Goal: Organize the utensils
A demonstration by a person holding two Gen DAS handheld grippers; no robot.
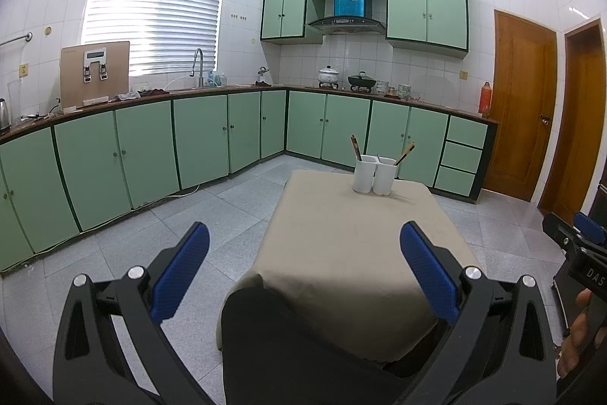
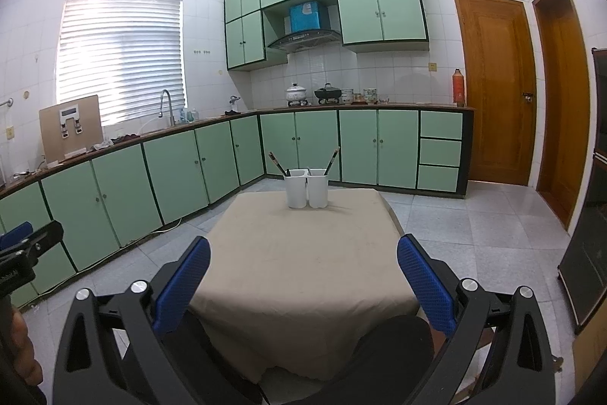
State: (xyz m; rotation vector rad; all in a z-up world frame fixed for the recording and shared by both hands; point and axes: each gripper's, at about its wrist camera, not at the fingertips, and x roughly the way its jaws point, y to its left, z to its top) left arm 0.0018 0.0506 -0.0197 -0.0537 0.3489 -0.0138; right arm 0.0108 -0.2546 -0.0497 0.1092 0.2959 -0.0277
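- Two grippers, both spread wide and empty: your left gripper (image 1: 304,268) and right gripper (image 2: 303,281) hang near the table's near edge, well short of the work.
- Beige cloth (image 2: 303,253) lies loose and matte; drag a finger and it may bunch, tipping the holders.
- Left holder (image 2: 295,189) and right holder (image 2: 318,188): smooth white tubs, touching, at the far edge. Likely light; nudge one, both slide.
- Chopsticks (image 2: 278,163) and (image 2: 332,160) are thin, dark, leaning outward; you could easily knock them.

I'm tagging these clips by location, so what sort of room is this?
A home kitchen, most likely. Green cabinets run under an L-shaped counter with a sink faucet, and pots sit beneath a range hood. A cloth-covered table holds white utensil holders.
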